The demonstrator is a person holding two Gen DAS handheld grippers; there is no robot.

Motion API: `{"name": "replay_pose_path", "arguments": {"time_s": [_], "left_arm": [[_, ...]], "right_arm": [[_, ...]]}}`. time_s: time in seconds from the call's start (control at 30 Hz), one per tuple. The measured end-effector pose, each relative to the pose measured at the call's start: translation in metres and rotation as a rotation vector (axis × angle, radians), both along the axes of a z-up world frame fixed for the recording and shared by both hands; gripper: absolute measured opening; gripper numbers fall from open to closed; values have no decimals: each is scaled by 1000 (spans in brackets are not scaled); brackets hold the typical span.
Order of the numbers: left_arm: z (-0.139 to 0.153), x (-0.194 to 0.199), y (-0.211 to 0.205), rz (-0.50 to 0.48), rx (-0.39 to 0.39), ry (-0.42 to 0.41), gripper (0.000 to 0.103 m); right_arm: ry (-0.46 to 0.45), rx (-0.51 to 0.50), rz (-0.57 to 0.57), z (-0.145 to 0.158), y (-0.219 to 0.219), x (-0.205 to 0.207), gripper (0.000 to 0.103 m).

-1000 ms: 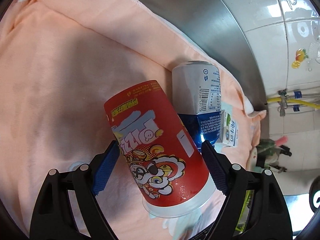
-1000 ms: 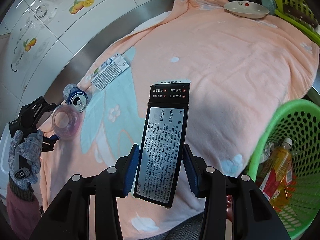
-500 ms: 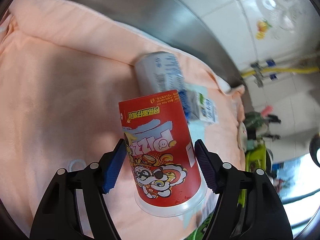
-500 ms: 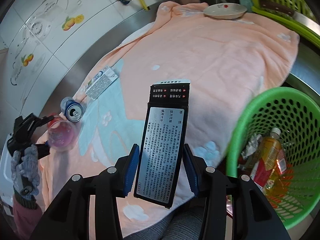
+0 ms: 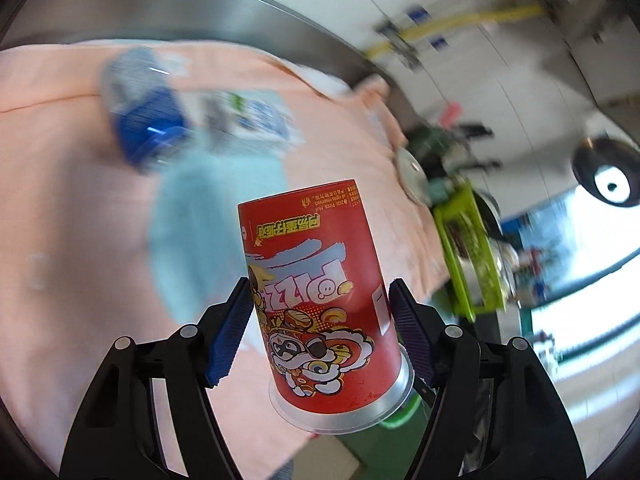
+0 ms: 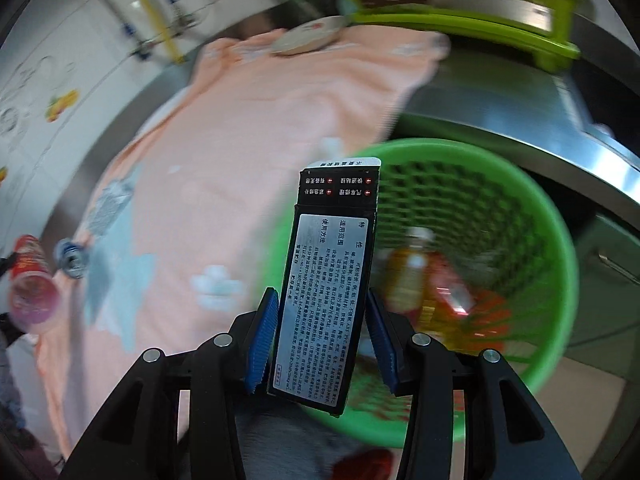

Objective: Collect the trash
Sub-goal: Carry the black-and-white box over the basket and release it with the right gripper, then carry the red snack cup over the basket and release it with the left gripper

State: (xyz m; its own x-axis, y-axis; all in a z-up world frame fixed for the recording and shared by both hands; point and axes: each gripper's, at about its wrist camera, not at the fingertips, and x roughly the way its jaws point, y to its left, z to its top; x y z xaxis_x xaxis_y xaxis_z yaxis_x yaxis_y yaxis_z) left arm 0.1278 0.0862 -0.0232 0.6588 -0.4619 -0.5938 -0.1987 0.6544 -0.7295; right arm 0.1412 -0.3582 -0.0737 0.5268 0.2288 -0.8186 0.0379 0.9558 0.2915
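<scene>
Red cup [image 5: 320,300] gripped (left), black box [image 6: 332,292] gripped

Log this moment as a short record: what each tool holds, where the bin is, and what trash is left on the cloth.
left tool: shut on red paper cup, lifted off the cloth
right tool: shut on black box, held in front of the bin
bin: green basket, already holding a bottle and wrappers
left on cloth: blue can lying on its side, small carton beside it
surface: peach towel
image quality: motion blur in both views
</scene>
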Motion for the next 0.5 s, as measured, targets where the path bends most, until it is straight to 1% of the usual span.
{"name": "replay_pose_path", "arguments": {"time_s": [0.13,0.27,0.3,0.4,0.5], "left_arm": [[4,16,-50,-117,6,-10,68],[6,30,-104,-234,28,-15,68],[6,34,-121,-271,33,-15,68],[3,42,-160,-350,52,-16,68],[-3,46,-199,-421,73,-11,68]], "right_arm": [[33,-27,-68,-14,-38,-3,44],[46,-48,-107,-27,-62,-5,45],[49,-44,-114,-30,-67,-6,46],[52,-24,-129,-36,-78,-7,55],[41,-12,-137,-37,-84,-9,57]]}}
